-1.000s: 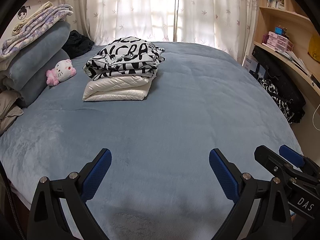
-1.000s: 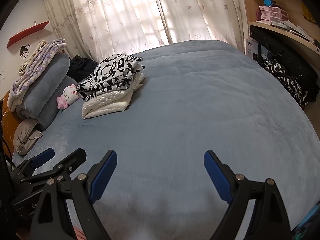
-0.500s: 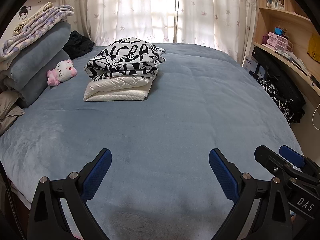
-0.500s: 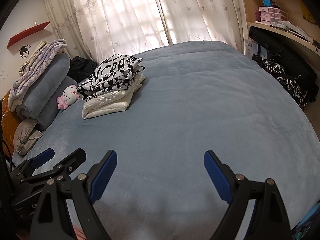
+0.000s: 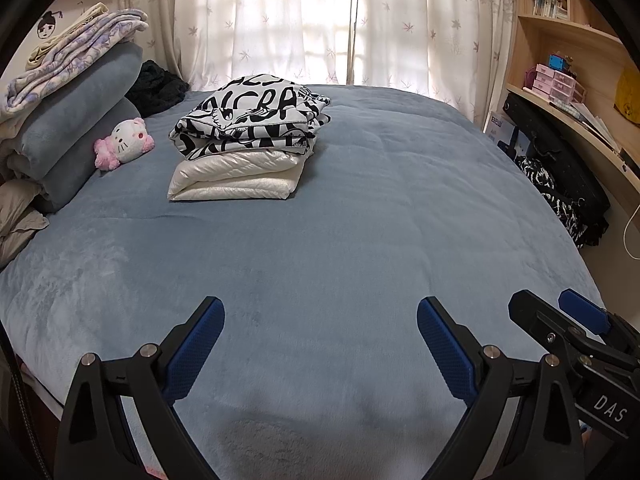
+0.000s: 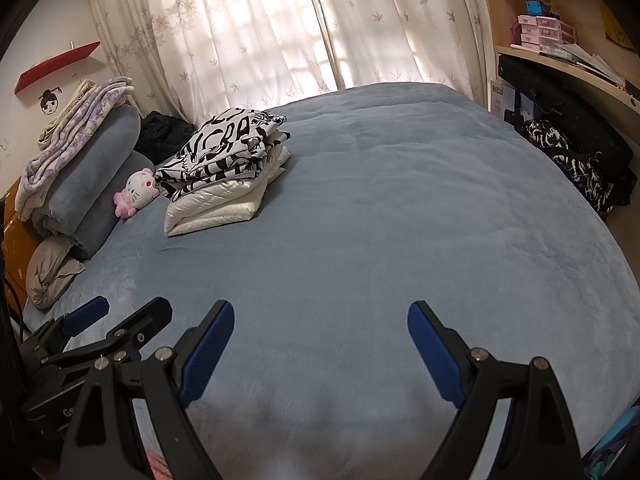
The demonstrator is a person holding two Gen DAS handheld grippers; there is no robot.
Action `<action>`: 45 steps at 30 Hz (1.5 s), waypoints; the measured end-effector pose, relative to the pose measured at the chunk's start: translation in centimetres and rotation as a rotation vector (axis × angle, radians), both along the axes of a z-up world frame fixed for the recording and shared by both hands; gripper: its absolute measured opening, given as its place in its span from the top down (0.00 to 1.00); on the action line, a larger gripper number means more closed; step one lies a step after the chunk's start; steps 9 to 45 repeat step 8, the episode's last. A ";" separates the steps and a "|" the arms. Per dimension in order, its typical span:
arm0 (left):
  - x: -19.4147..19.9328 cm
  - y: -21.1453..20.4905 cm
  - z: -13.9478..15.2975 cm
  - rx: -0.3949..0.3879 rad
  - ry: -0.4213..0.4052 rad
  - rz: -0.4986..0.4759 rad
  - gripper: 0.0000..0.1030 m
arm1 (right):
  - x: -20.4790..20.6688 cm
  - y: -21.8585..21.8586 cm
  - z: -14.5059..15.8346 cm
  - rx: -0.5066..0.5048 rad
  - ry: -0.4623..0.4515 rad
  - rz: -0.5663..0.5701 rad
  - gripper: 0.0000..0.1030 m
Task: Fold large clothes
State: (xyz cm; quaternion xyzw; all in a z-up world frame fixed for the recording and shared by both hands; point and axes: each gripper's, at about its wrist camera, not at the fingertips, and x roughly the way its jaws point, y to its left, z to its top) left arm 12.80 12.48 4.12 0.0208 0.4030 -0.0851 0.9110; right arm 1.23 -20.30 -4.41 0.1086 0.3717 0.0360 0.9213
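A folded black-and-white printed garment [image 5: 250,120] lies on top of a folded white padded garment [image 5: 236,178] on the far left of the blue bed [image 5: 360,220]; the stack also shows in the right wrist view [image 6: 224,152]. My left gripper [image 5: 320,332] is open and empty above the bed's near edge. My right gripper [image 6: 320,332] is open and empty beside it. Each gripper shows at the edge of the other's view.
Rolled grey blankets [image 5: 72,132] with a floral quilt and a pink-and-white plush cat [image 5: 126,142] lie at the left. A black garment [image 5: 160,86] sits near the curtains. A wooden shelf unit [image 5: 572,92] and black-and-white clothes [image 5: 560,200] stand at the right.
Both views have tilted very slightly; the folded stack sits a little lower in the left wrist view. Both grippers stay open and empty.
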 end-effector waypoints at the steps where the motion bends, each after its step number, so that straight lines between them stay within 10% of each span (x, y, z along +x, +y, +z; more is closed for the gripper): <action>1: 0.0 0.0 0.0 -0.001 0.002 -0.001 0.07 | 0.0 0.0 0.0 0.000 0.001 0.000 0.13; 45: -0.2 0.3 0.0 -0.001 0.003 0.002 0.08 | -0.3 0.2 -0.3 -0.004 0.001 -0.001 0.13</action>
